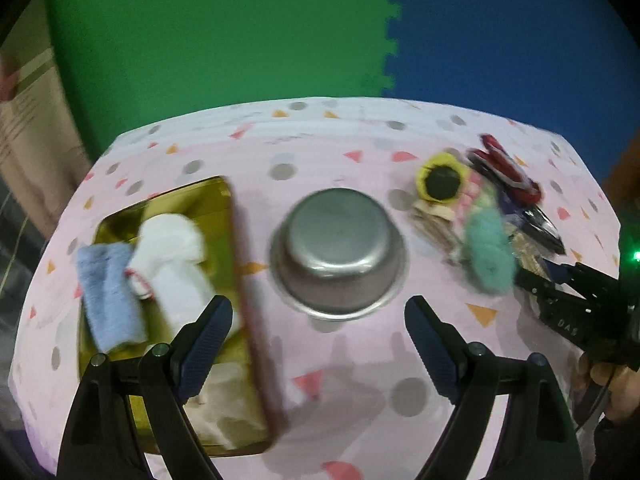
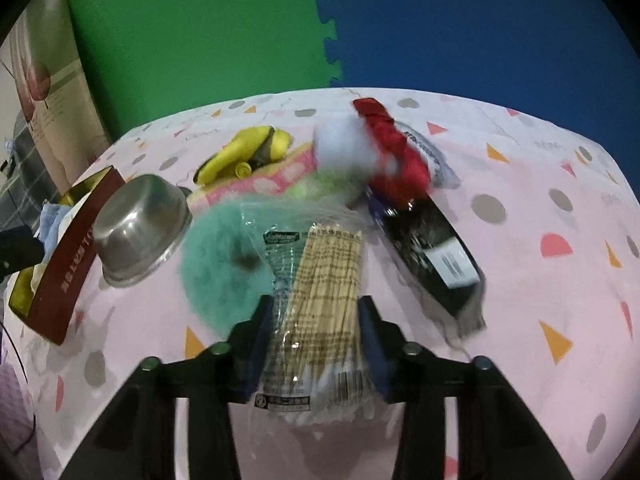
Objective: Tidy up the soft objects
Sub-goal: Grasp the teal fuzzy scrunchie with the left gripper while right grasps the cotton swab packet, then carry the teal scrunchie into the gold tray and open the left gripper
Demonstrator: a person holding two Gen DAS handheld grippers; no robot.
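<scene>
My right gripper (image 2: 314, 320) is shut on a clear bag of cotton swabs (image 2: 324, 272), which lies in front of a heap of soft things. In that heap are a teal fluffy pad (image 2: 216, 248), a yellow plush (image 2: 244, 152), a pink cloth (image 2: 280, 178), a white puff (image 2: 344, 148) and a red fabric piece (image 2: 396, 152). My left gripper (image 1: 318, 340) is open and empty above the table, between the gold box (image 1: 192, 196) and the upturned steel bowl (image 1: 338, 248). The box holds a white cloth (image 1: 172, 248) and a blue cloth (image 1: 108, 292).
A black retail package (image 2: 436, 248) lies right of the swab bag. The box's red side wall (image 2: 64, 272) and the steel bowl (image 2: 140, 224) stand left of the heap. A pink patterned tablecloth (image 2: 540, 200) covers the table. Green and blue foam mats lie beyond the far edge.
</scene>
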